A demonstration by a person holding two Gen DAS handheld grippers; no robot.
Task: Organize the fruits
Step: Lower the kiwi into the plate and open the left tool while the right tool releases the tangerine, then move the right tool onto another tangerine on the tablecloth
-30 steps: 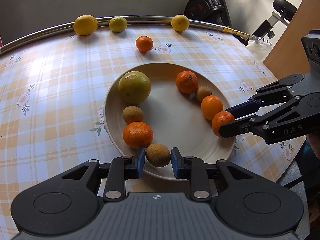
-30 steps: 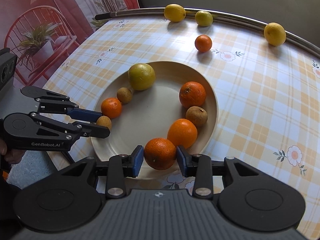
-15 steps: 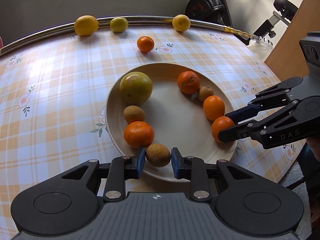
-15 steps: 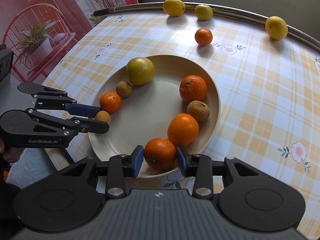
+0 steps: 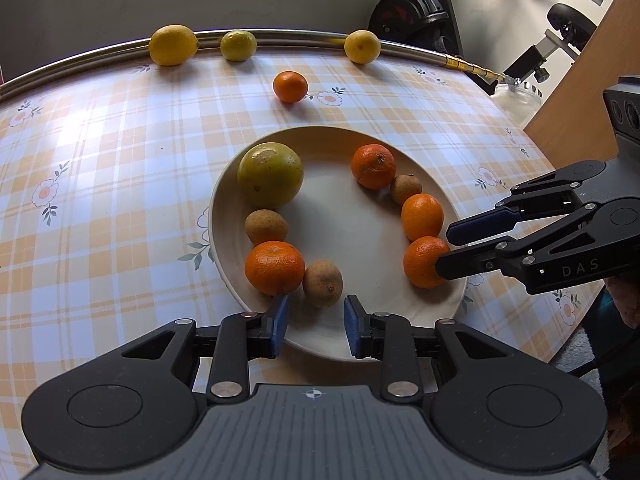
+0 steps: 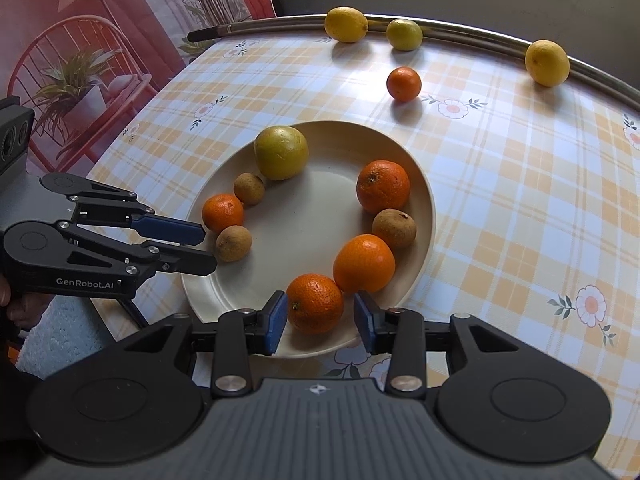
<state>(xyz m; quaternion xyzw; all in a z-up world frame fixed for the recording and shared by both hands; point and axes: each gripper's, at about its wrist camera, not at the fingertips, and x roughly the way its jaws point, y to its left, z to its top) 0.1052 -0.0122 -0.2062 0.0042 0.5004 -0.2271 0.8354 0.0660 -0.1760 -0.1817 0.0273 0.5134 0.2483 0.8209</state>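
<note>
A cream plate [image 5: 352, 236] [image 6: 304, 240] on the checked tablecloth holds several fruits: a big yellow-green citrus [image 5: 270, 175], oranges and small brown fruits. My left gripper [image 5: 314, 326] is open at the plate's near rim, just behind a brown fruit [image 5: 322, 283] [image 6: 233, 243]. My right gripper [image 6: 320, 320] is open, its pads on either side of an orange [image 6: 315, 303] [image 5: 424, 262] at the rim, apart from it. A loose orange [image 5: 290, 86] lies beyond the plate.
Three lemons [image 5: 173, 45] [image 5: 238, 45] [image 5: 362, 46] lie along the metal rail at the table's far edge. An exercise bike [image 5: 416, 8] stands behind the table. A red poster with a chair [image 6: 80, 60] is on the left in the right wrist view.
Both grippers have opened and drawn back a little. The brown fruit and the orange now rest free on the plate.
</note>
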